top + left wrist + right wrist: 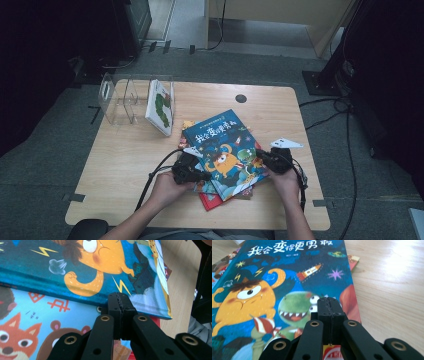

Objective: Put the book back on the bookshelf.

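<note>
Two closed grippers flank the blue book, which lies face up on top of a loose stack of books near the front middle of the table. It looks like a thin hardcover: stiff, flat, fairly light, with a glossy cover that would probably slide on the books beneath and slip under a shallow pinch. The best hold seems to be at an edge that overhangs the stack, with one jaw above and one below the cover. The left gripper has its jaws pressed together with nothing between them, its tip at or just short of the book's near edge. The right gripper, likewise shut and empty, hangs over the cover near the book's right edge; contact cannot be judged.
</note>
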`<state>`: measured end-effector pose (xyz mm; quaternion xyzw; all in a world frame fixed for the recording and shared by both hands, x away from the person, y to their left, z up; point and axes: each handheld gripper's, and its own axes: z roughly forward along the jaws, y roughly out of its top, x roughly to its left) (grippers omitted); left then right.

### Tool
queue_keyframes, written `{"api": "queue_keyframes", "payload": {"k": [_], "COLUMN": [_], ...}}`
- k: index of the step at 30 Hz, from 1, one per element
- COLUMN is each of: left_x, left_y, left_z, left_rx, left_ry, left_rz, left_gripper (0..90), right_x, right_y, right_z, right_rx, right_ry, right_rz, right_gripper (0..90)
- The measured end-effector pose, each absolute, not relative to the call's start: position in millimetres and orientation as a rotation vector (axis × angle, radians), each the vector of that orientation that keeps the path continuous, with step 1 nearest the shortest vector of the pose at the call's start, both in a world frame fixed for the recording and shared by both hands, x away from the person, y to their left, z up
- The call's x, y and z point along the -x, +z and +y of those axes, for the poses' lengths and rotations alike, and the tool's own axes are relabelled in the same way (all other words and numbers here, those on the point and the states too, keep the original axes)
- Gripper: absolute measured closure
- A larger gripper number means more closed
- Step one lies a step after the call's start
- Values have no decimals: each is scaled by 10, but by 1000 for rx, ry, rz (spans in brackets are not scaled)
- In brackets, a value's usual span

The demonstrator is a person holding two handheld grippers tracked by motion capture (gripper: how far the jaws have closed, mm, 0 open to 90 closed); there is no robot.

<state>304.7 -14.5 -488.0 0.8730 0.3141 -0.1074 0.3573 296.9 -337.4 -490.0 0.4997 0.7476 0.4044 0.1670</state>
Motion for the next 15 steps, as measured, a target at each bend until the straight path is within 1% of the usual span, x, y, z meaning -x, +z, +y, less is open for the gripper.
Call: {"api": "queue_keyframes", "payload": {"k": [6,9,15], "left_x": [-3160,-3242,-3400], "left_y": [-4802,-4749,-4669], "left_z": [-75,-5,149], "left_rx": [-2251,-2246,-2218], "left_ry": [-251,-220,-197], "left_rz": [820,834,865], "left_gripper": [900,900,892], "right_x": [-2868,-2811,-2655], "right_y": [-4911,-4917,-4909], "right_z": [-3440,-3460,-3497], "right_rx": [-1442,-1453,-1470], "right_ry": [1138,1131,1125], "right_rz": [2117,2113,2102], "right_gripper": [897,897,896]}}
